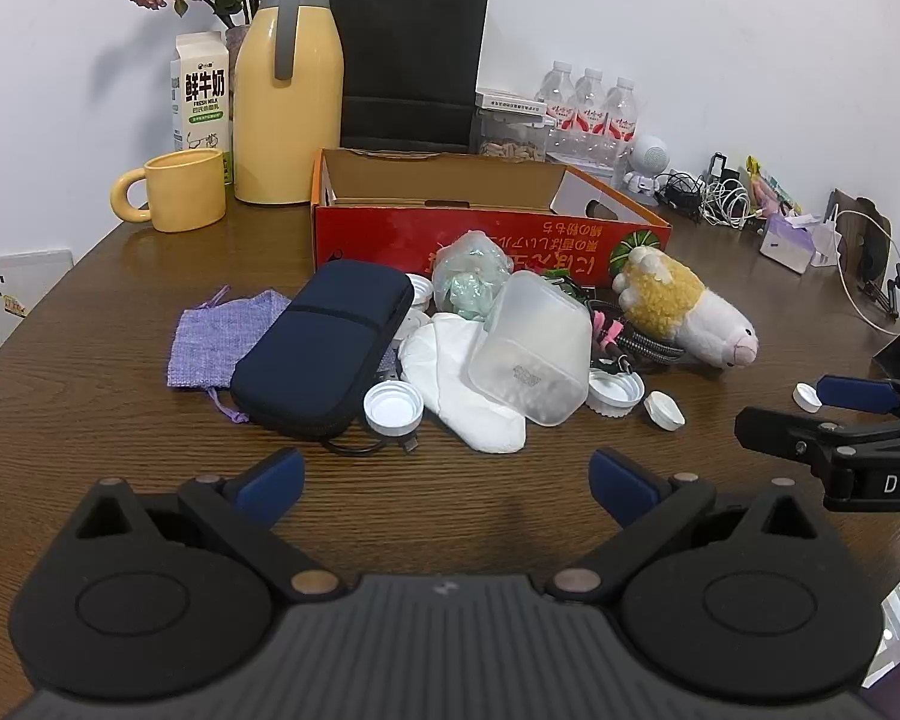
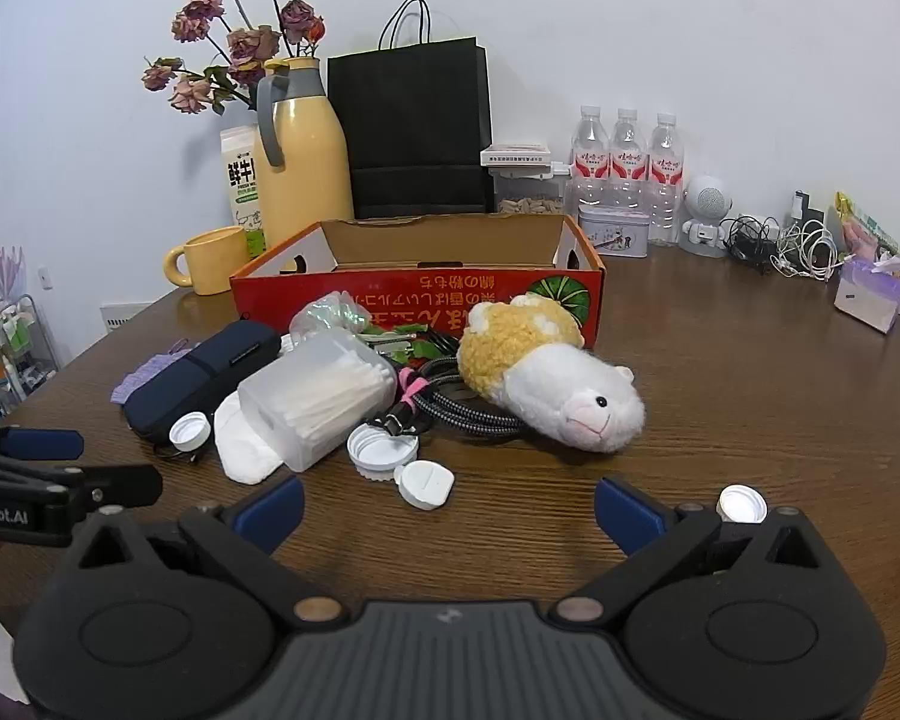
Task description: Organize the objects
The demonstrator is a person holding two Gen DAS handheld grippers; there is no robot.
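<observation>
Wooden table [image 1: 120,420] holds a heap: navy pouch [image 1: 324,348], clear plastic tub [image 1: 531,348], stuffed toy [image 2: 546,372], bottle caps. Behind the heap stands a red cardboard box [image 2: 420,294]. Left gripper [image 1: 447,480] and right gripper [image 2: 449,501] hover near, both spread wide, holding nothing.

right tongs [image 2: 447,507] spread wide above table [image 2: 750,396]; plush sheep [image 2: 546,378] ahead, red box [image 2: 417,294] behind.

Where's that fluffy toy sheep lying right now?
The toy sheep lies on its side on the table, right of the pile, just before the red box, over the braided cable.
</observation>
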